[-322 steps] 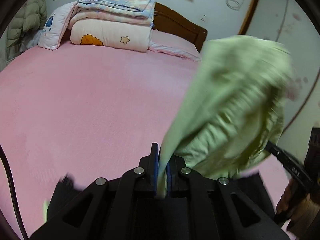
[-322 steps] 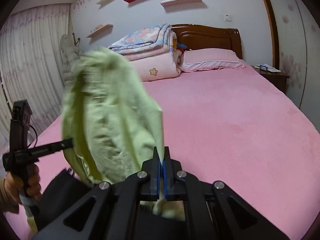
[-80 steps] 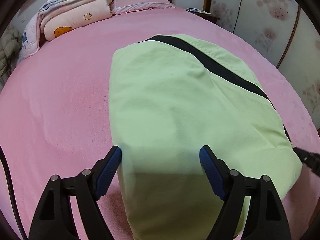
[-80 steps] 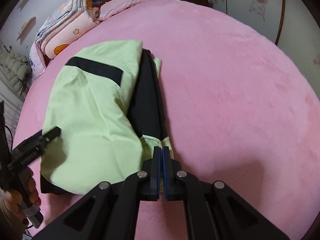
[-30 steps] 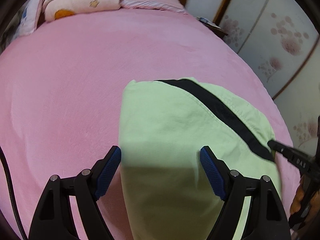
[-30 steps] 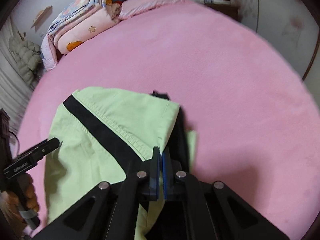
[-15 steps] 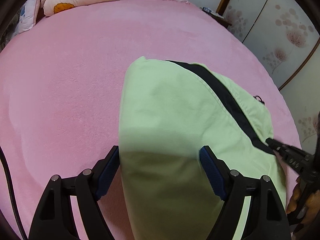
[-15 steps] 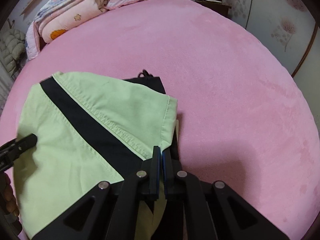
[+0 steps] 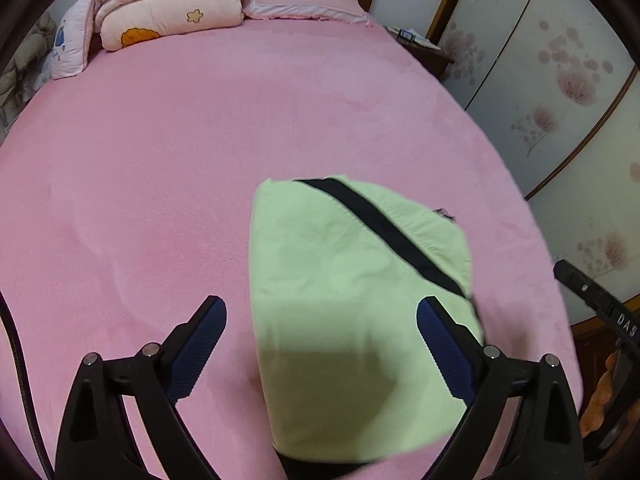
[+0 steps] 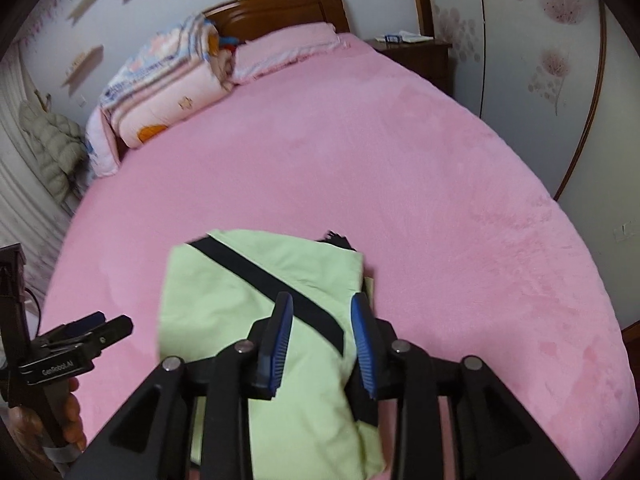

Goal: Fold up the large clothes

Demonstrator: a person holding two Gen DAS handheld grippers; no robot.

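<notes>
Closest to me, my left gripper point(image 9: 322, 326) hangs over the bed with its jaws spread wide and opening, nothing pinched between the blue pads point(image 9: 442, 346). My right gripper point(image 10: 322, 342) is opening too, jaws only narrowly apart, clear of the cloth below. Under both lies the folded garment point(image 9: 352, 320), pale green with a black stripe point(image 9: 384, 232) running slantwise across its top layer. It sits flat on the pink bed point(image 9: 200, 160), near the foot end. A dark edge of fabric peeks out past the far side of the fold. In the right view a hand point(image 10: 68, 420) grips the handle of my other gripper at the left edge. Farther off, a stack of folded quilts point(image 10: 168, 80) and a pink pillow point(image 10: 288, 50) rest against the wooden headboard point(image 10: 280, 10). A nightstand point(image 10: 416, 54) stands beside the bed.
</notes>
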